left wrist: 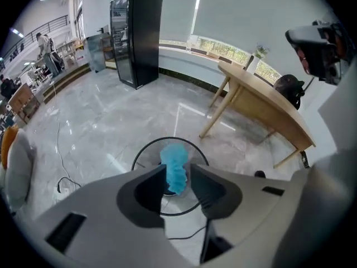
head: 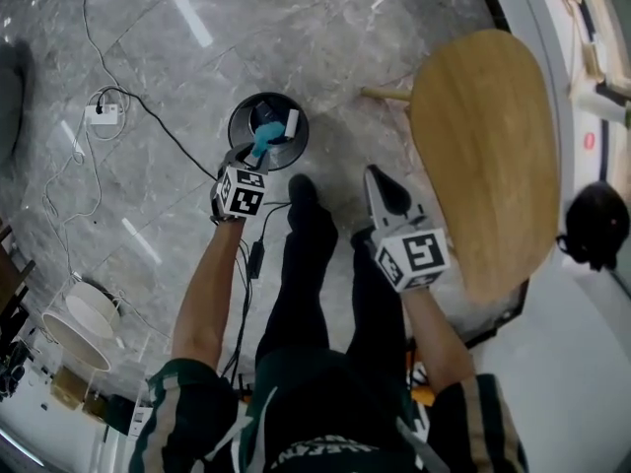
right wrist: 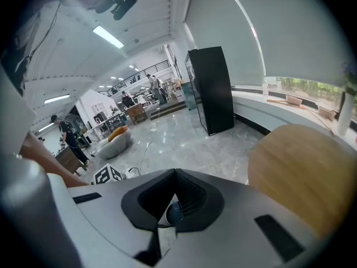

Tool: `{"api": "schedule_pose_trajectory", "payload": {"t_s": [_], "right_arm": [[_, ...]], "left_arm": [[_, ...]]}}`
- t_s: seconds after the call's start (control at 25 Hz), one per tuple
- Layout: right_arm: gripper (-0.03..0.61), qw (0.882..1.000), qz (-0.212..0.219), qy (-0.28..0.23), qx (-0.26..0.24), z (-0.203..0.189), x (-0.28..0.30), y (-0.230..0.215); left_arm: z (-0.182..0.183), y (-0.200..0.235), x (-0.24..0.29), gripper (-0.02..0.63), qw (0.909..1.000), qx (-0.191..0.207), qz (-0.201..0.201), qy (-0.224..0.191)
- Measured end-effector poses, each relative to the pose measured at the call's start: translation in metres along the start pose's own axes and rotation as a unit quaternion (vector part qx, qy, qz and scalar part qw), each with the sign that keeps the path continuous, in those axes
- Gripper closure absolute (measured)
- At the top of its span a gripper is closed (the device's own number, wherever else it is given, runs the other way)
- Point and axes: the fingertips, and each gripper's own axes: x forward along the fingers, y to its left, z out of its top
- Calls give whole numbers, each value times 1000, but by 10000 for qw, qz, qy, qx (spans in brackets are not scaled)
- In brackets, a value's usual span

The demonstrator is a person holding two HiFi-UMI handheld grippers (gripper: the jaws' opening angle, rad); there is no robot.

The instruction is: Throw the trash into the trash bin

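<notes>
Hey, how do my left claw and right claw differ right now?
The left claw has its jaws apart with crumpled blue trash between them; the right claw is shut and empty. The left claw points down over the trash bin; the right claw is beside the wooden table, away from the bin. Both are the same grey hand-held design.

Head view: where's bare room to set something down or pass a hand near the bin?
Free: the wooden tabletop, bare where visible; the floor beyond the trash bin up to the table leg. Crowded: the bin's mouth, left gripper and blue trash over it; cables and a power strip to its left.
</notes>
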Motion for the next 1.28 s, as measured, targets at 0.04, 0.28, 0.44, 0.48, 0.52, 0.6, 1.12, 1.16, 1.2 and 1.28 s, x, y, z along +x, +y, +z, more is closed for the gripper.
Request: {"api": "schedule_pose_trajectory", "payload": {"t_s": [0.04, 0.28, 0.44, 0.48, 0.52, 0.6, 1.12, 1.16, 1.2, 1.28], "right_arm": [[580, 10000, -20, -6, 18, 3, 0, 3], [580, 9999, -37, -98, 74, 23, -30, 15], [580, 9996, -189, -203, 59, 35, -56, 11], [580, 9994, -237, -234, 23, 37, -63, 10], [580, 9992, -291, -268, -10, 41, -70, 8], [580, 9984, -431, -366, -22, 51, -87, 1], [580, 9711, -1644, -1710, 247, 162, -296, -56], [580, 9671, -1766, -1809, 303, 165, -320, -61], [580, 9624, -1896, -1913, 356, 168, -344, -66], [580, 9517, -2172, -2130, 404, 175, -391, -74]], "left_arm": [[-4, 2, 1, 485, 10000, -50, -9, 57], [-7, -17, -23, 482, 10000, 90, 25, 12], [22, -38, -53, 482, 9992, 135, -25, -369], [32, -45, -63, 483, 9986, 122, -76, -505], [45, -53, -74, 483, 9977, 126, -136, -658], [75, -75, -98, 508, 9945, 199, -261, -998], [254, -255, -313, 612, 9538, 1624, -742, -2417], [262, -269, -327, 612, 9514, 1682, -760, -2465], [270, -284, -341, 612, 9484, 1743, -785, -2529], [291, -312, -372, 612, 9398, 1848, -868, -2739]]}}
